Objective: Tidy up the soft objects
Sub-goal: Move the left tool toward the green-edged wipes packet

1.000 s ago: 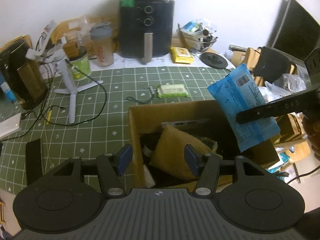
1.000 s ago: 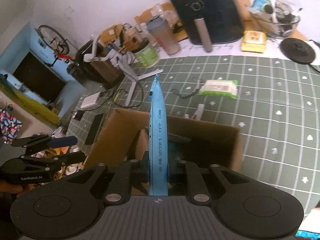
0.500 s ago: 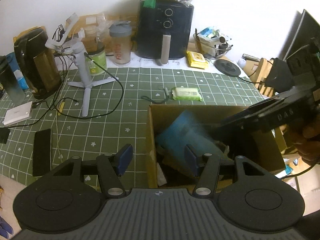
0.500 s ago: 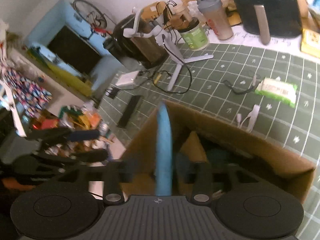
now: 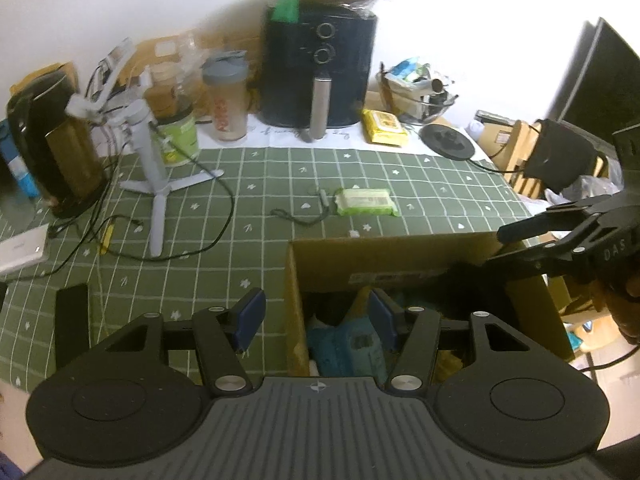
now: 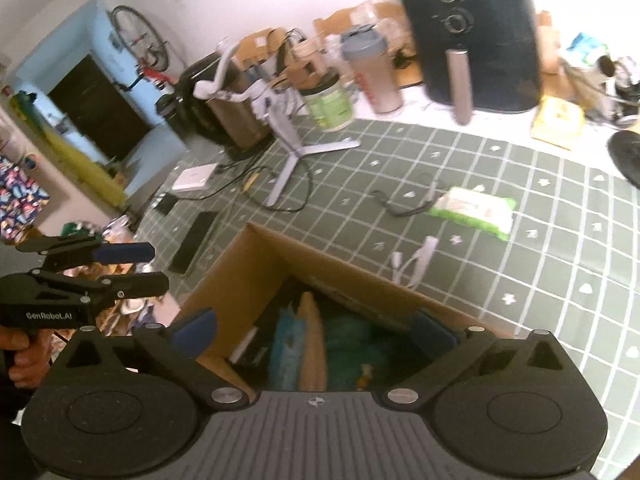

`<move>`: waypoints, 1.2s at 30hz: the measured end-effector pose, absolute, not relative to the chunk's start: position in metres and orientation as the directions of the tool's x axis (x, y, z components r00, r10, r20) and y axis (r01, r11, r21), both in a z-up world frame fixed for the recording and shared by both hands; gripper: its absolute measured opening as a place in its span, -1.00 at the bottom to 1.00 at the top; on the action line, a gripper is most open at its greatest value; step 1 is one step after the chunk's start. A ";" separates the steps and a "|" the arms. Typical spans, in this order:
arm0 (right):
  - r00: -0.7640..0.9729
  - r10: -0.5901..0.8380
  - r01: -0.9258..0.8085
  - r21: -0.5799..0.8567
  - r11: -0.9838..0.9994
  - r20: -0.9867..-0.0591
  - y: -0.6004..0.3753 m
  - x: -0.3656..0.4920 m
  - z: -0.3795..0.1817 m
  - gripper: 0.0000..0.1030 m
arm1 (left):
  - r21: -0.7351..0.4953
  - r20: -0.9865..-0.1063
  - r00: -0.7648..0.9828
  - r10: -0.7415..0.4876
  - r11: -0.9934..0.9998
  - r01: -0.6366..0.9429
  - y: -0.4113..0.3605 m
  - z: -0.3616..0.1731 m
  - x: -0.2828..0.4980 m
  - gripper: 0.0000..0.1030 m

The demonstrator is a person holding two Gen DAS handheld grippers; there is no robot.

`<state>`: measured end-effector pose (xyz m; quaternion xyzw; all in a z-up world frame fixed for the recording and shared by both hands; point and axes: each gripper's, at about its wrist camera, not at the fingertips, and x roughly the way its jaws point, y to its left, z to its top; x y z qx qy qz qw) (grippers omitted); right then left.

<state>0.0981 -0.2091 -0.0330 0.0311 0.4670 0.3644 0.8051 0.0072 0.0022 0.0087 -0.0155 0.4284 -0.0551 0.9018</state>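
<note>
An open cardboard box stands on the green checked table. Inside it a blue packet lies against a tan soft item. My right gripper hovers over the box with its jaws opening wide and nothing between them. My left gripper hangs open and empty over the box's left wall. A green wipes pack lies on the table beyond the box. A yellow pack lies by the far edge.
A black air fryer, a shaker bottle, a green jar and a dark kettle line the back. A grey tripod with cables stands left of the box. A black phone lies at the front left.
My right gripper opened and let the blue packet go; the packet dropped into the box. The gripper drew back to the box's right side. The left jaws kept the same gap.
</note>
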 end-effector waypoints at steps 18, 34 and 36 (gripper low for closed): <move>0.510 0.431 -0.410 0.231 0.883 -0.745 -0.248 0.100 -0.027 1.00 | -0.054 -0.774 0.606 -0.184 0.972 0.227 -0.001 0.008 0.053 0.09; 0.641 0.246 -0.262 0.093 0.960 -0.727 -0.270 0.125 -0.033 1.00 | -0.040 -0.756 0.611 -0.237 0.947 0.318 0.012 0.005 0.101 0.09; 0.640 0.236 -0.250 0.092 0.964 -0.731 -0.271 0.127 -0.035 1.00 | -0.040 -0.754 0.609 -0.248 0.942 0.334 0.014 0.003 0.108 0.09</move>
